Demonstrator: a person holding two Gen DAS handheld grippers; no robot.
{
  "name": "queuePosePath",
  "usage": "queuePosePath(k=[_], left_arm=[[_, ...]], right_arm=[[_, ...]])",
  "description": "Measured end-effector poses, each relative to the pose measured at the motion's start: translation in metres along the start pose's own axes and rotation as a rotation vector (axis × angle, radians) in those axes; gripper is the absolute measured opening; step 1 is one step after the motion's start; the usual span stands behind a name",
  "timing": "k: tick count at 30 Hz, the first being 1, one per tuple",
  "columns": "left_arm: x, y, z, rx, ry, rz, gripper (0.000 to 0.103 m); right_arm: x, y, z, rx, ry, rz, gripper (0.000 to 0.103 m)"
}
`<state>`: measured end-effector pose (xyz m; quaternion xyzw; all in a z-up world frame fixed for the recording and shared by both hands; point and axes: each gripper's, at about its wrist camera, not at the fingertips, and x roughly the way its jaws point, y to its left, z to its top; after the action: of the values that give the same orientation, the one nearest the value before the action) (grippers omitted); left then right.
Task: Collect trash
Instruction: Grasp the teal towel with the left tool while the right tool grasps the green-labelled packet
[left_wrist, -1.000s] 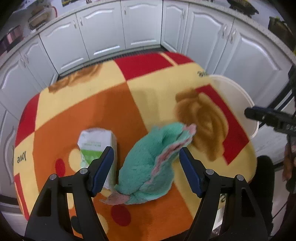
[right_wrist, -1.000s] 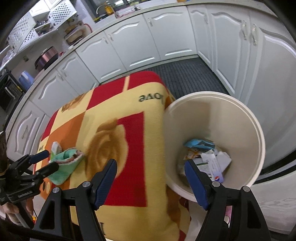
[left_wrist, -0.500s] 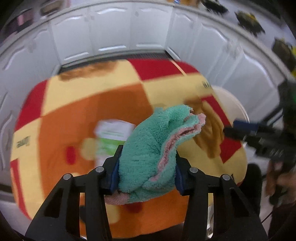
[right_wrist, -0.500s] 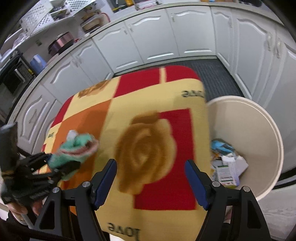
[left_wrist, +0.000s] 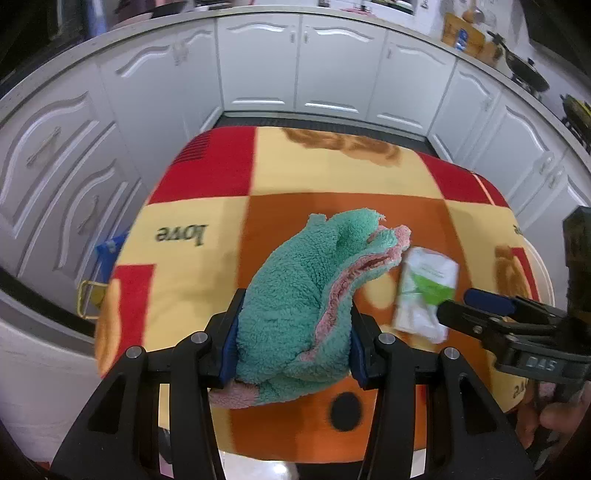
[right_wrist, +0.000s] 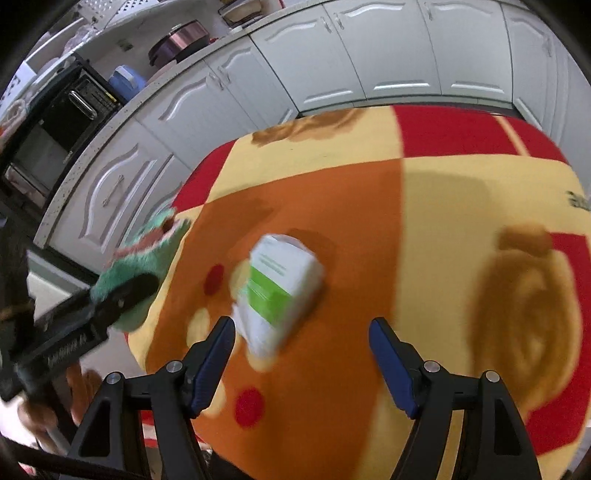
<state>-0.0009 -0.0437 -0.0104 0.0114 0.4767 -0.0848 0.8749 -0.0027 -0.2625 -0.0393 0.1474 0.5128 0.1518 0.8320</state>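
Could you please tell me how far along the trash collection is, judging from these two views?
Done: nothing confirmable, as no bin shows in either view. In hand: the left tool is shut on the green and pink cloth, raised above the patterned table cover. Left: the white and green packet lies on the cover, just ahead of the open right tool.

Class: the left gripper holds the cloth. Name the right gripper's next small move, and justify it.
Probably ease the right gripper forward and down over the white and green packet: its jaws stand open and empty, and the packet lies just ahead on the blanket.
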Motion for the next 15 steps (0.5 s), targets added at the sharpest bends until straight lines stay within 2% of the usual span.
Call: queuePosePath(k=[2,4,5,7,8,10,15], left_arm=[[0.001,0.012,-0.001,-0.027,0.002,-0.003,0.045],[0.001,0.02,-0.002,-0.052,0.003,-0.008,0.045],[0.002,0.021,-0.003,-0.058,0.002,-0.007,0.045],[0.002,0.023,-0.004,-0.064,-0.001,-0.004,0.045],[0.002,0.022,-0.005,-0.066,-0.003,-0.008,0.045],[0.002,0.018,-0.006,-0.066,-0.008,-0.021,0.045],[0.002,-0.007,-0.006,-0.035,-0.018,-0.042,0.045]], right_arm=[[0.014,0.012,0.005,-0.029,0.01,-0.023,0.073],[0.028,0.02,0.007,-0.057,0.024,-0.056,0.062],[0.032,0.024,0.007,-0.077,0.009,-0.081,0.062],[0.034,0.028,0.007,-0.123,-0.016,-0.113,0.051],[0.033,0.028,0.007,-0.134,-0.018,-0.115,0.049],[0.026,0.024,0.005,-0.141,-0.028,-0.103,0.036],[-0.006,0.01,-0.002,-0.15,-0.076,-0.117,0.032]])
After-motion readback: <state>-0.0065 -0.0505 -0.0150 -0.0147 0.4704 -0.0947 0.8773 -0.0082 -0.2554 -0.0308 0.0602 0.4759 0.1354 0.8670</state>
